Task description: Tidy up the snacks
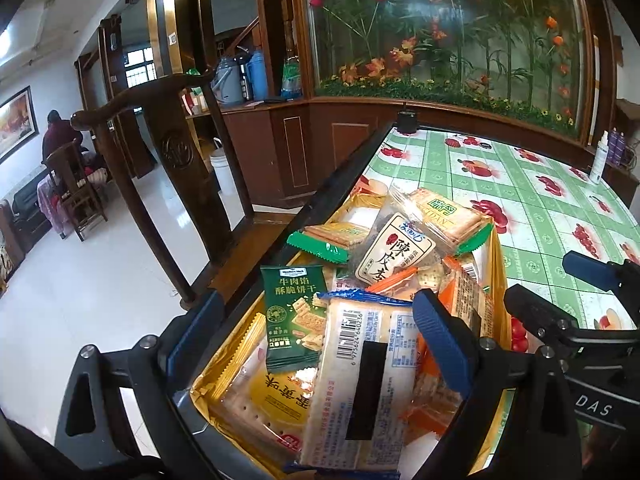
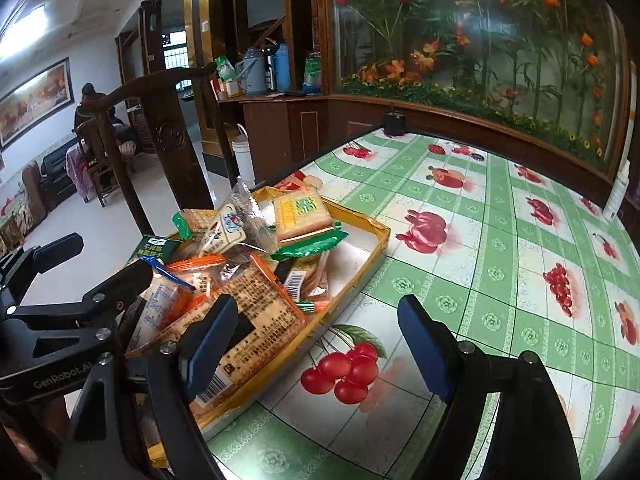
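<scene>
Yellow cardboard forms the shallow box (image 2: pixel 380 240) that holds the snacks, and it sits at the left edge of the surface (image 2: pixel 500 248), on a green-checked cloth printed with cherries and other fruit. The box is heaped with wrapped biscuits lying at all angles. A blue-edged cracker pack (image 1: pixel 356 384) lies on top at the near end, its barcode side up. Just to its left a dark green biscuit pack (image 1: pixel 294 316) lies tilted on top of the pile. Farther back lies a clear pouch with a white label (image 1: pixel 394 252), and beyond that a green-trimmed cracker pack (image 1: pixel 444 212) rests at the far end. An orange-trimmed pack (image 2: pixel 256 320) with dense printing lies along the right side of the heap.

The left tongs (image 1: pixel 320 340) hang over the near end of the box with their blue pads set wide apart; the blue-edged pack lies between them, but they are not clamped on it. The right tongs (image 2: pixel 316 348) are spread wide too and hold nothing; their left pad is over the orange-trimmed pack at the box's near right corner, their right pad over the bare cloth beside a cherry print.

A carved wooden chair (image 1: pixel 176 152) stands on the floor just left of the surface.
</scene>
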